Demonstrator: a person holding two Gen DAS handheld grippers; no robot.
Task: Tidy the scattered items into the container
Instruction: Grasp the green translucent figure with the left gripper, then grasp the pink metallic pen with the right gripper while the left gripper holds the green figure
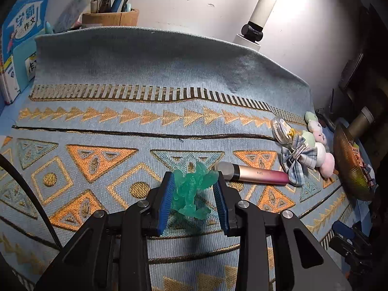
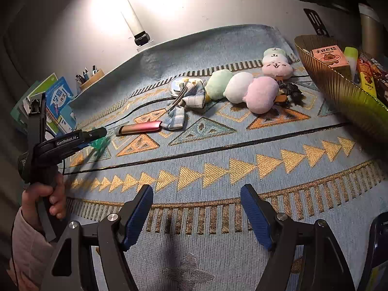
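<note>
Left gripper (image 1: 194, 191): you are closing its blue pads around a translucent green figurine (image 1: 191, 189), lying on the patterned cloth (image 1: 145, 126).
Figurine axis: its long axis is running away from you, between the pads.
Right gripper (image 2: 197, 213): you are holding it spread wide, gripping nothing, over the cloth.
Container (image 2: 339, 89): the gold ribbed bowl is sitting at the cloth's right edge, well apart from the figurine.

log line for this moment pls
left gripper: closed on green figure | right gripper: open, empty | gold basket: far right
</note>
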